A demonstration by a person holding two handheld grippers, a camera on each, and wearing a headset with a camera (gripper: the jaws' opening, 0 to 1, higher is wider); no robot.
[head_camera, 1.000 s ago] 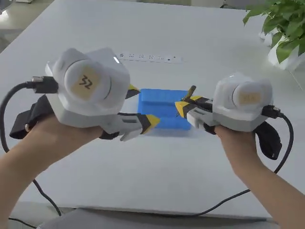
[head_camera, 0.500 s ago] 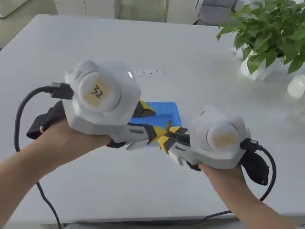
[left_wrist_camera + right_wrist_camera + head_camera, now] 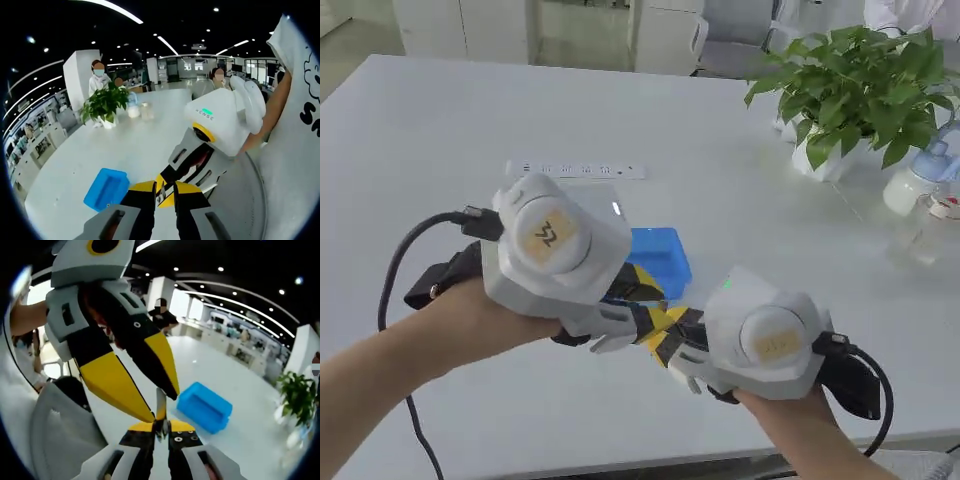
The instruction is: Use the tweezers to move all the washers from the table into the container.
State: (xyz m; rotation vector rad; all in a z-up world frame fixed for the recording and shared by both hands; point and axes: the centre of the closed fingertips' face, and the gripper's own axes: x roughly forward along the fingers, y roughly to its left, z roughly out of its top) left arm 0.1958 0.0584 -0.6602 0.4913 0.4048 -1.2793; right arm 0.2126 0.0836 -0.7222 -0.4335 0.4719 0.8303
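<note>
The blue container (image 3: pixel 660 250) (image 3: pixel 106 187) (image 3: pixel 205 407) rests on the white table (image 3: pixel 440 130), just beyond both grippers. My right gripper (image 3: pixel 665 342) (image 3: pixel 162 427) is shut on the thin metal tweezers (image 3: pixel 161 402), which stick straight out from its jaws. My left gripper (image 3: pixel 655 305) (image 3: pixel 165 192) points at it tip to tip, low over the table. Its yellow jaws stand slightly apart, and the tweezers' end reaches in between them. The right gripper's white body (image 3: pixel 220 120) looms close in the left gripper view.
A white power strip (image 3: pixel 575 170) lies on the table beyond the container. A potted plant (image 3: pixel 850 90) and some bottles (image 3: pixel 910 190) stand at the far right. A black cable (image 3: pixel 405 280) trails from the left gripper toward the near edge. People stand in the background.
The right gripper has moved left and nearer with the tweezers, until its tips meet the left gripper's in front of the container. The head camera has lifted and shows more of the room.
</note>
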